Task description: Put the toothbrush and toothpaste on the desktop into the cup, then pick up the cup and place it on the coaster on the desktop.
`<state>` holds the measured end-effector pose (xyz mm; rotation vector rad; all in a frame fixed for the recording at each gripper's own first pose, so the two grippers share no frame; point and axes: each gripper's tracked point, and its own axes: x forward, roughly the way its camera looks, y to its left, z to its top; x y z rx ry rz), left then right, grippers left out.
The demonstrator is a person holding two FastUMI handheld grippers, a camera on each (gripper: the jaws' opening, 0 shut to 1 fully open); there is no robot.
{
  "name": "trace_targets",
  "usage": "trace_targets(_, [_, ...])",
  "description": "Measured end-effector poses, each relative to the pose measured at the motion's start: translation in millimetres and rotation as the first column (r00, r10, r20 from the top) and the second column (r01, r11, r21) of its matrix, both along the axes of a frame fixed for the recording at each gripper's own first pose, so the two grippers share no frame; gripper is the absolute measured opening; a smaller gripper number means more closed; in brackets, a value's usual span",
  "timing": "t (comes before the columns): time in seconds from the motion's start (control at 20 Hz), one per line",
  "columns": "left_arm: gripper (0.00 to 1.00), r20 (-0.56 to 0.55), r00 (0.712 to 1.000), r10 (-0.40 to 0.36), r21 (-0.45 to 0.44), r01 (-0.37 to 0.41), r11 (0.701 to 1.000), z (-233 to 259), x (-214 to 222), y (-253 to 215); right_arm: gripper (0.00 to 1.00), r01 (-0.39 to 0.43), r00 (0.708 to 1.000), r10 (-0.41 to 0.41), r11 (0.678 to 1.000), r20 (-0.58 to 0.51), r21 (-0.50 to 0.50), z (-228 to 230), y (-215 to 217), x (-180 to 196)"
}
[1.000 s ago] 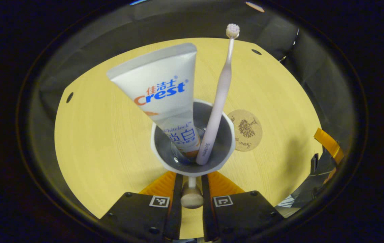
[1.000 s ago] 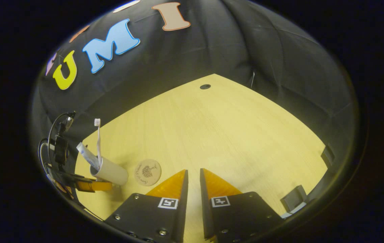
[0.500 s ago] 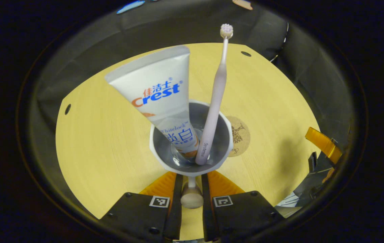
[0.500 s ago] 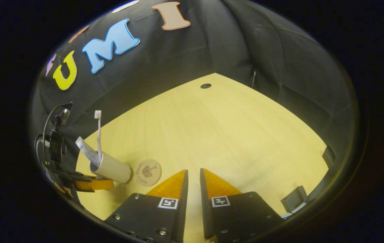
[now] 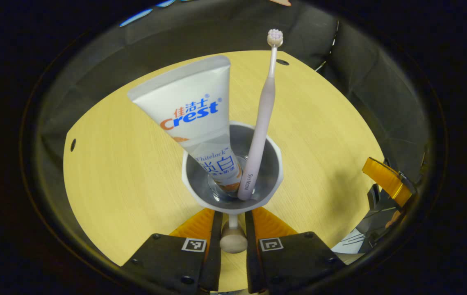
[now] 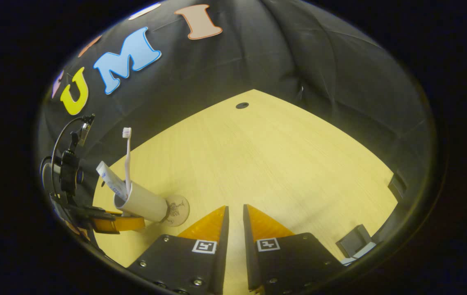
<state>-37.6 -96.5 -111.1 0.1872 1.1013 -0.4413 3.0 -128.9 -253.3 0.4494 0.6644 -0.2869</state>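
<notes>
Carried rightward since a second ago, the white ribbed cup (image 6: 142, 203) holding the toothpaste tube (image 5: 194, 119) and lilac toothbrush (image 5: 263, 119) now overlaps the round wooden coaster (image 6: 178, 209); the left gripper (image 5: 233, 221) clamps its handle; the right gripper (image 6: 233, 217), nearly closed, idles nearby.

Loads of bare desktop (image 6: 282, 164) is seen ahead of the right gripper (image 6: 233, 213), nothing in the way out to the booth wall. Over on its left, the coaster (image 6: 178, 209) is partly covered by the cup (image 6: 145, 205), with the toothbrush (image 6: 127, 159) and toothpaste (image 6: 111, 184) sticking up out of it.
</notes>
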Motion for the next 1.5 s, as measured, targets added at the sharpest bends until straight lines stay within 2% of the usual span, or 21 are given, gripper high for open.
trace_targets(0.85, [0.32,-0.019,0.999,-0.043,0.024,0.043,0.999,-10.1,1.0,-10.7,0.21,0.063,0.998,-0.063,0.997,-0.016,0.038,-9.3,-27.0,-8.1])
trace_targets(1.2, [0.36,0.012,0.999,-0.049,0.016,0.049,0.999,-4.4,0.8,-8.6,0.21,0.049,0.999,-0.048,0.998,-0.020,0.046,-11.3,-26.2,-6.8])
trace_targets(1.25, [0.42,0.018,0.999,-0.048,0.018,0.048,0.999,-2.1,1.4,-8.4,0.21,0.043,0.999,-0.042,0.998,-0.020,0.048,-10.8,-25.1,-5.6])
trace_targets(1.5, [0.43,0.088,0.995,-0.041,0.008,0.041,0.999,16.7,-0.7,-5.5,0.21,-0.006,1.000,0.006,0.999,-0.011,0.037,-6.9,-11.2,0.3])
